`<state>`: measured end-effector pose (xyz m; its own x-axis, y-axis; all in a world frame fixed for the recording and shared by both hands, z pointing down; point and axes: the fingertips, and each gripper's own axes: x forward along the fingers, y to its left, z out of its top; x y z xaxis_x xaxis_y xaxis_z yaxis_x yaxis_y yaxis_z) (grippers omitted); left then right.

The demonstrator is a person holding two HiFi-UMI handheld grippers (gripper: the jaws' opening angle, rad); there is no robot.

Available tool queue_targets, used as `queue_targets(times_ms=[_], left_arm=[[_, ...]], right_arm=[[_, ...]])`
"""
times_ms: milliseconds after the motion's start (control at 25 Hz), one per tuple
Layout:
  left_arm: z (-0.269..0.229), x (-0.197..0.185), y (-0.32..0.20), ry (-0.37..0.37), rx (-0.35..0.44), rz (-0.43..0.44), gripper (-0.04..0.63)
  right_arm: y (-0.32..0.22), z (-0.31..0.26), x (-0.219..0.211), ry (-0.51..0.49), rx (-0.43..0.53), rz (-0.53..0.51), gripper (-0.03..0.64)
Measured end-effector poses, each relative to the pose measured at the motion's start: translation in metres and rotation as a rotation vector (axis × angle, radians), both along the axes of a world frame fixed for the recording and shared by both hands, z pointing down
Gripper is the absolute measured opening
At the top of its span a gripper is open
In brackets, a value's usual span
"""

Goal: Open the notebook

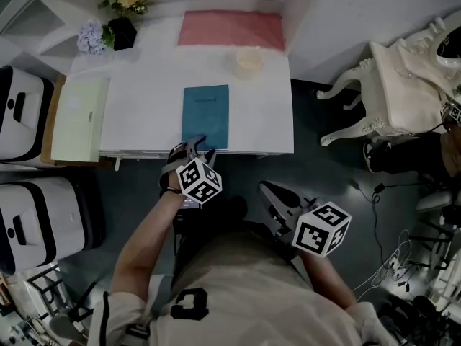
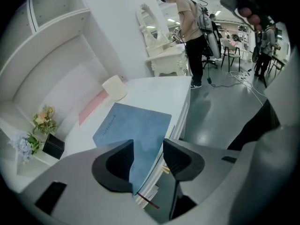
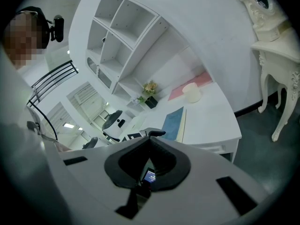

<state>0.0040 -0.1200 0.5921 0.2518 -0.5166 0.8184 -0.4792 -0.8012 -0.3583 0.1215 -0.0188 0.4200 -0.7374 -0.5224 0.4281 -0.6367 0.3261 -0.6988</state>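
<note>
Notebook is closed, teal cover up, lying flat on the white tabletop with its near short edge flush with the tabletop's front edge, which leaves that edge reachable from below and in front. Left gripper is at that near edge, angled down onto it. In the left gripper view its jaws stand moderately apart with the near right corner of the notebook between them, and the pads don't look to be pressing on anything. Page block and a red ribbon marker show just under the cover there, so my read is it's lining up to catch the cover alone rather than the whole block. Right gripper is parked off the tabletop to the right and nearer the person, jaws fully together and nothing in them, likely just kept out of the way. Cover not lifted yet, so the task is at the approach step. Risk: pinching pages along with the cover, or pushing the notebook back.
</note>
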Motion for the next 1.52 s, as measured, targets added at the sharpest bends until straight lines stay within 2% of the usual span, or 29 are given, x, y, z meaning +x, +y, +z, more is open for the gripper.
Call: queue_targets(times_ms=[320,600,840,1080,1440,1520], left_arm=[[-0.016,-0.004,0.000,0.100,0.045,-0.046,0.187],[-0.033,-0.006,-0.004,0.193,0.074,-0.108,0.084],[-0.045,-0.015,-0.006,0.270,0.086,-0.182,0.034],[-0.052,-0.023,-0.009,0.382,0.047,-0.284,0.029],[-0.055,-0.033,-0.012,0.512,0.008,-0.382,0.026],[-0.058,-0.037,-0.013,0.562,-0.006,-0.427,0.025]], right_arm=[[-0.002,0.000,-0.001,0.000,0.000,-0.004,0.014],[-0.004,0.001,-0.004,0.001,0.000,-0.015,0.014],[-0.005,0.002,-0.003,0.002,-0.001,-0.013,0.014],[-0.008,0.000,-0.001,0.003,-0.002,-0.011,0.014],[-0.008,0.000,-0.004,0.000,0.002,-0.021,0.014],[-0.007,0.000,-0.005,0.001,0.001,-0.023,0.014]])
